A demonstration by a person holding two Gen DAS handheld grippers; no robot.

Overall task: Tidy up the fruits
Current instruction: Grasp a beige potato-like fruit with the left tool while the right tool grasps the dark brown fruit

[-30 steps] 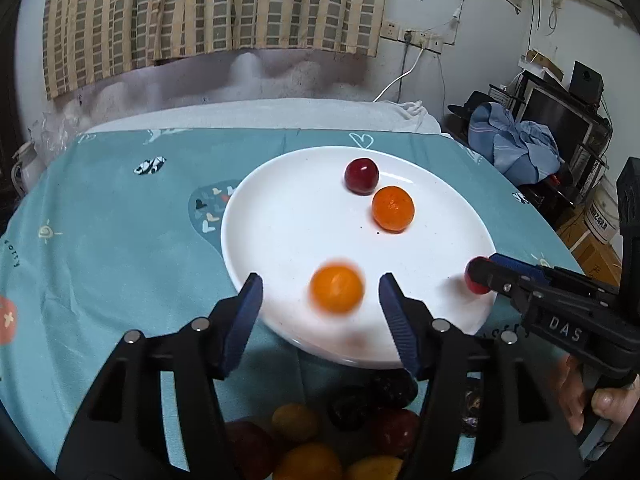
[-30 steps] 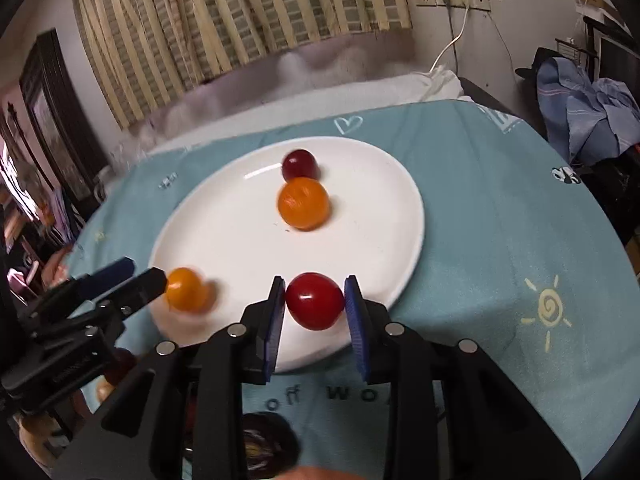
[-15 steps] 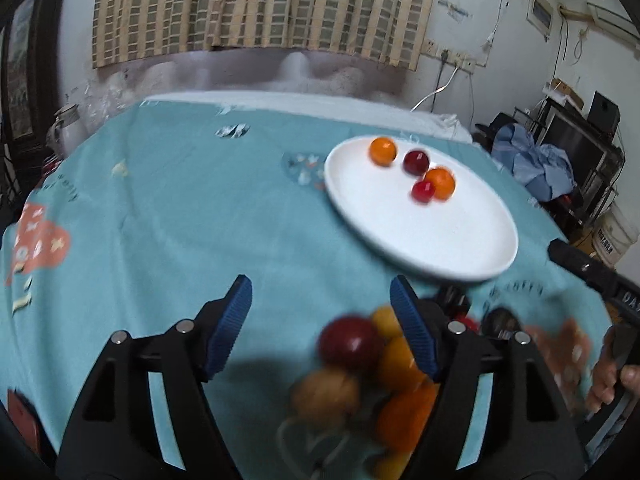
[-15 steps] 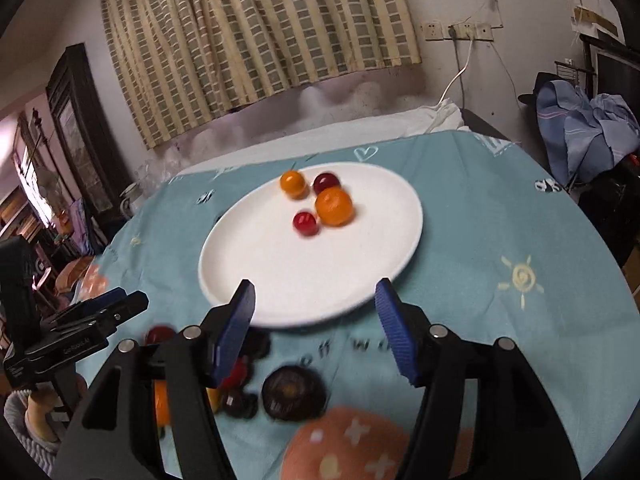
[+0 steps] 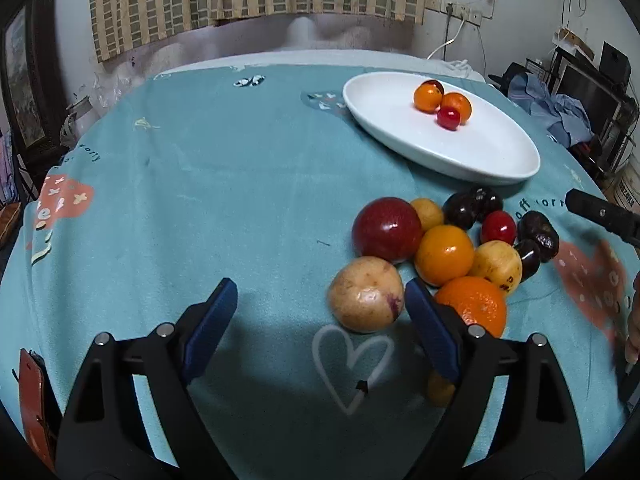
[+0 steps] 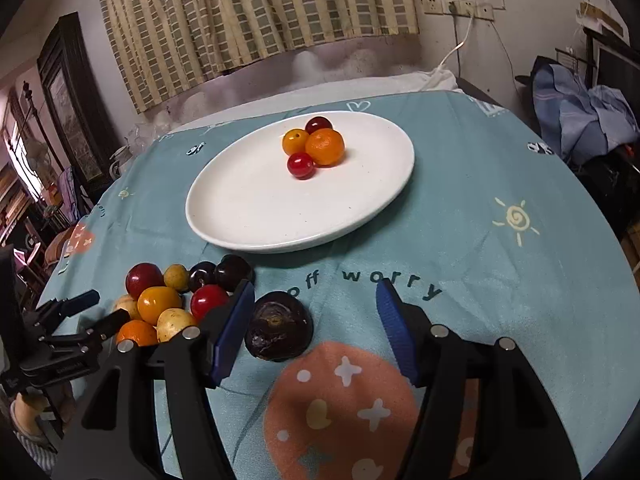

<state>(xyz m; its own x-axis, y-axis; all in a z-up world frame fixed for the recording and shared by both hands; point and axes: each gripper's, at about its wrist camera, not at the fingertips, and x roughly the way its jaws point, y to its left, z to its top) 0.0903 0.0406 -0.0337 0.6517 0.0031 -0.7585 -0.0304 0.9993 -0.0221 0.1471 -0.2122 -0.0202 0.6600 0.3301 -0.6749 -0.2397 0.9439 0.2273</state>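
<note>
While the left gripper [image 5: 316,316] has just been spreading its jaws, with nothing pressed between them, we see a pale yellow fruit [image 5: 366,294] just inside the right finger, at the near edge of the pile [image 5: 448,248] beside the plate [image 5: 480,168]. It looks firm and smooth, so we would pinch across its widest middle.

In the right view, the right gripper [image 6: 314,320] has also just opened; a dark fruit [image 6: 279,326] lies loose on the cloth between its jaws, light and probably softer.

A small yellow fruit [image 5: 439,389] is hiding behind the left gripper's [image 5: 320,322] finger, so only a bit is showing. The orange [image 5: 472,307] is peeking out partly from behind that finger too. At the right edge, the right gripper [image 5: 602,216] is getting cut off, and a hand [image 5: 632,328] there is looking blurry.
</note>
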